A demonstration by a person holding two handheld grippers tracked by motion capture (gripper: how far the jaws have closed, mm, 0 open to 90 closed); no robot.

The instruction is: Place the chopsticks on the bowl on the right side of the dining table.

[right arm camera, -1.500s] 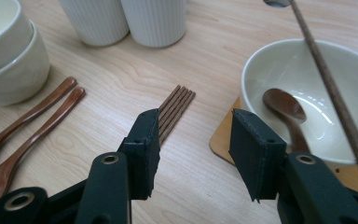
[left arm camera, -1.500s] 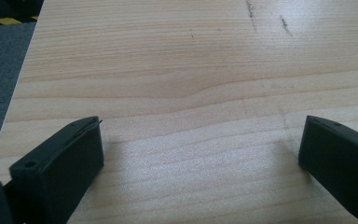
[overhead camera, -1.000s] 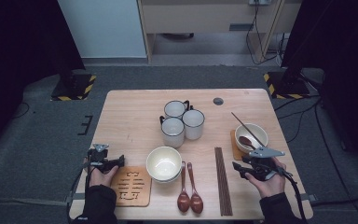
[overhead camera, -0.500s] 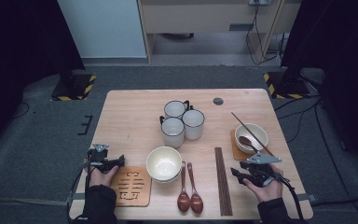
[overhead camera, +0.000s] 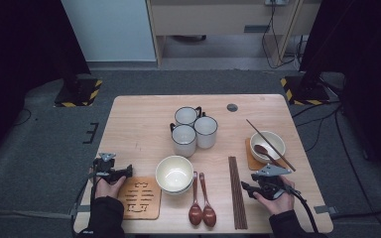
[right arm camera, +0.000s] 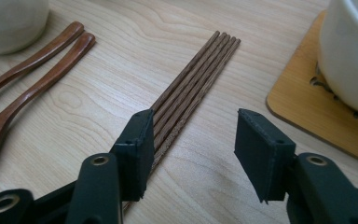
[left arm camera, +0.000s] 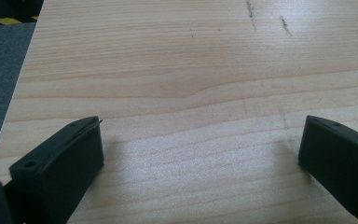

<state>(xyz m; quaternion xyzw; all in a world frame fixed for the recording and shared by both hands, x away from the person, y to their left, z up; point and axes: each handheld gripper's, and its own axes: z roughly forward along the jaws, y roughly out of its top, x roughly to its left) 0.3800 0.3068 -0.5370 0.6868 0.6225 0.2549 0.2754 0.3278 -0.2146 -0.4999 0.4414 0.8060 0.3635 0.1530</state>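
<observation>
A bundle of dark wooden chopsticks (overhead camera: 236, 191) (right arm camera: 191, 79) lies lengthwise near the table's front edge. My right gripper (overhead camera: 252, 186) (right arm camera: 193, 135) sits low just right of it, open, and its jaws have just been opening. The left jaw stands over the bundle's near part, and bare table shows between the jaws. At the front left, my left gripper (overhead camera: 110, 167) (left arm camera: 200, 144) rests wide open over bare wood, holding nothing.
Two brown spoons (overhead camera: 201, 201) (right arm camera: 32, 79) lie left of the chopsticks, beside stacked white bowls (overhead camera: 174, 173). A bowl (overhead camera: 268, 145) (right arm camera: 349, 51) on a wooden coaster (right arm camera: 307, 107) holds a spoon and chopsticks. Three mugs (overhead camera: 193, 130) stand mid-table. Another coaster (overhead camera: 139, 198) lies front left.
My right gripper has sunk toward the table and drawn a little closer to the front edge, beside the chopsticks. The left gripper has stayed still.
</observation>
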